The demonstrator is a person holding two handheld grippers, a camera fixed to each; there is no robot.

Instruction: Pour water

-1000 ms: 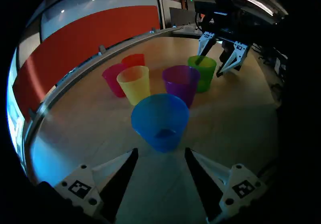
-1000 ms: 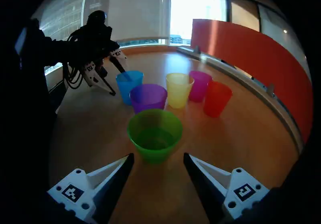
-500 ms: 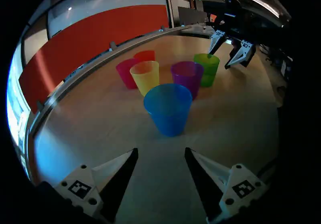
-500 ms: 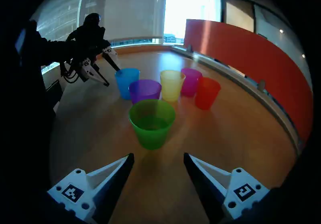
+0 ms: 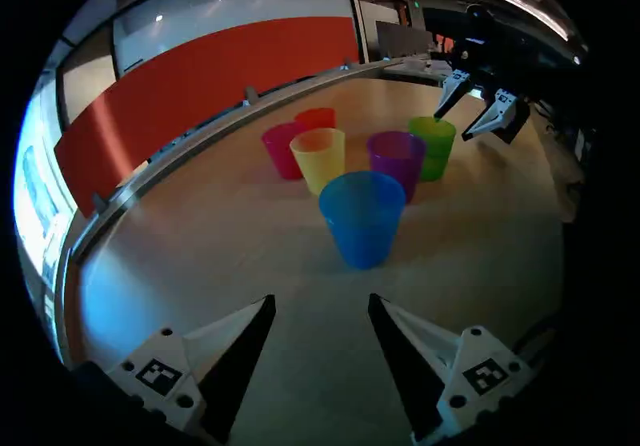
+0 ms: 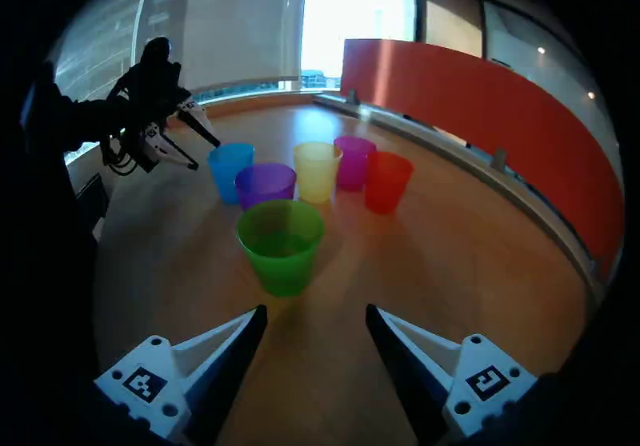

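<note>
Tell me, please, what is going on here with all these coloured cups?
A person holds a two-finger gripper in each hand over a wooden table. The left gripper is open and faces the blue cup; the right gripper is open and faces the green cup from the opposite side. A purple cup, a yellow cup, a pink cup and a red cup stand close by. Neither gripper touches a cup, so no pouring has begun.

blue cup [image 5: 362, 218]; green cup [image 6: 280, 246]; red wall [image 5: 200, 70]
</note>
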